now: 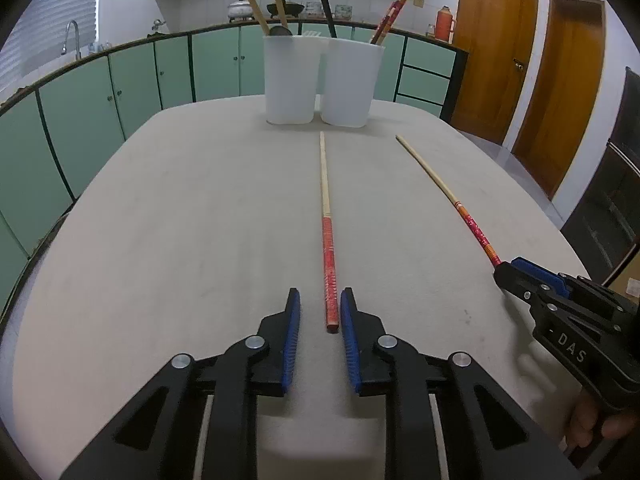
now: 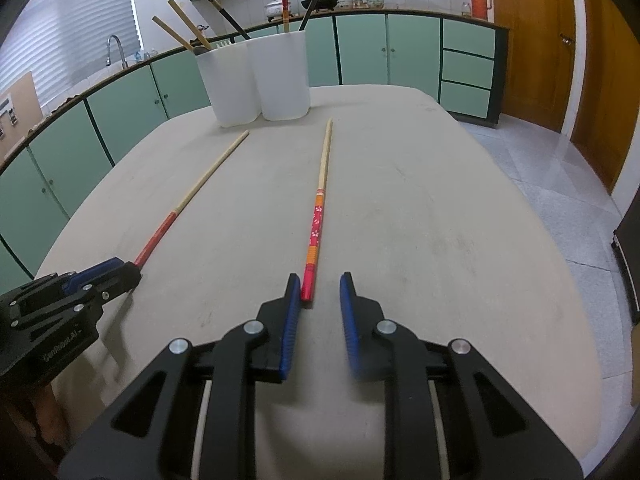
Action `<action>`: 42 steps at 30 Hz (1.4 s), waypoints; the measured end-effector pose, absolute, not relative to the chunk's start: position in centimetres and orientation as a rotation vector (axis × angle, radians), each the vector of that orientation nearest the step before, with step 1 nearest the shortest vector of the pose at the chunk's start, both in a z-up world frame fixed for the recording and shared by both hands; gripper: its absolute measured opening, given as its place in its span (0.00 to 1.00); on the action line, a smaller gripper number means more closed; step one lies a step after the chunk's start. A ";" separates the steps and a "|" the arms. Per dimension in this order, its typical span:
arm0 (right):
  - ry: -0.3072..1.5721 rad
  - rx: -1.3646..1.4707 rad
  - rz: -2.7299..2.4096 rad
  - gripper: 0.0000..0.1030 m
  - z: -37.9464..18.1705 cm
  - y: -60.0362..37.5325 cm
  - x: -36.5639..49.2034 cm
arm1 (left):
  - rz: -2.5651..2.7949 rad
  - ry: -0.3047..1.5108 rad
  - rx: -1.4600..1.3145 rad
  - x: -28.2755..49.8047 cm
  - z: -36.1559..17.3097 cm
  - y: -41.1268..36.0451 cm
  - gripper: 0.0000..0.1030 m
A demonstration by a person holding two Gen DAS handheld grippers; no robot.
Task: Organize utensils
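On the table [image 1: 160, 220], left tool [image 1: 320, 312] released around red chopstick [image 1: 328, 256], right tool [image 2: 320, 300] released beside orange-banded chopstick [image 2: 316, 224].

Soft, even indoor light fills both views — brightest at the blinds [image 1: 52, 20] on the left, where daylight washes the slats pale. The tabletop [image 1: 200, 220] is matte, without glare; shadows under the grippers are faint and diffuse. Fisheye bending curves the cabinets [image 2: 120, 108], and dark vignetting rounds every corner — one blue finger pad [image 2: 352, 328] in the right view looks smeared.
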State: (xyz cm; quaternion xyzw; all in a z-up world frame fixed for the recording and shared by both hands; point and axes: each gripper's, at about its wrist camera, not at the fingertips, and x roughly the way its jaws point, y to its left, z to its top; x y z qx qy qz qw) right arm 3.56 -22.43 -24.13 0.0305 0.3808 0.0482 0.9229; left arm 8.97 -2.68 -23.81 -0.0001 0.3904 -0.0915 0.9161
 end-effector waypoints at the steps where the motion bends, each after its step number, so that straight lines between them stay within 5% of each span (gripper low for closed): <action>1: 0.781 0.061 0.098 0.19 -24.1 -22.4 3.5 | -0.186 0.802 0.002 9.0 -23.8 -2.7 0.17; 8: 0.774 0.015 0.072 0.05 -24.2 -21.9 3.8 | -0.159 0.784 0.087 8.9 -24.0 -4.1 0.05; 14: 0.772 0.027 0.074 0.05 -23.2 -22.5 4.0 | -0.174 0.778 0.045 8.8 -22.9 -3.3 0.05; 29: 0.532 -0.039 0.126 0.05 -12.0 -23.8 4.7 | -0.258 0.597 0.017 9.4 -10.5 -1.8 0.05; 42: 0.651 -0.011 0.126 0.05 -16.2 -22.9 4.1 | -0.209 0.811 -0.061 12.7 -20.6 0.0 0.05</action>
